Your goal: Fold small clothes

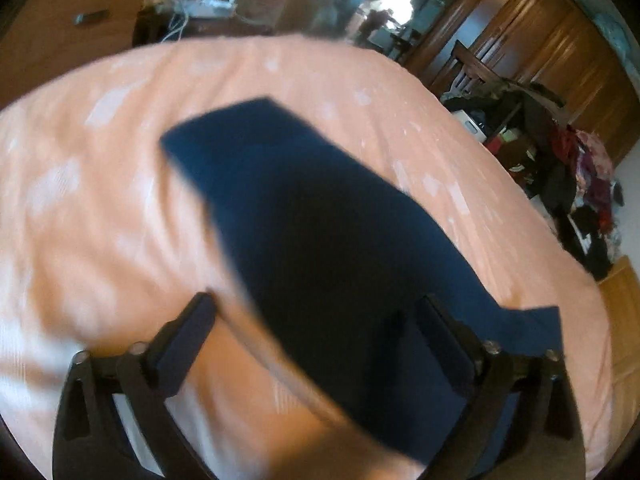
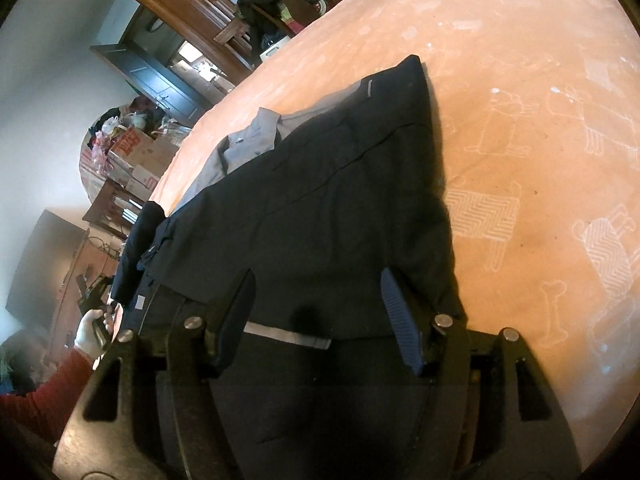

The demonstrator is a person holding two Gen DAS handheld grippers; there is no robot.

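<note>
1. Where the orange bedspread [image 2: 520, 80] ends, cardboard boxes [image 2: 136, 160] and piled clothes [image 1: 576, 184] crowd the floor.
2. Dark navy garment [image 2: 320, 208] with a grey lining lies flat on the bed.
3. Right gripper [image 2: 320, 312] hovers wide open over its near hem, holding nothing.
4. Left gripper [image 1: 316, 340], also spread and empty, has the blurred cloth between its fingers.

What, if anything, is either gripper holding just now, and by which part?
Nothing appears held. The left gripper and the right gripper both stand open over the dark blue garment on the orange bedspread, fingers apart, not pinching cloth.
</note>
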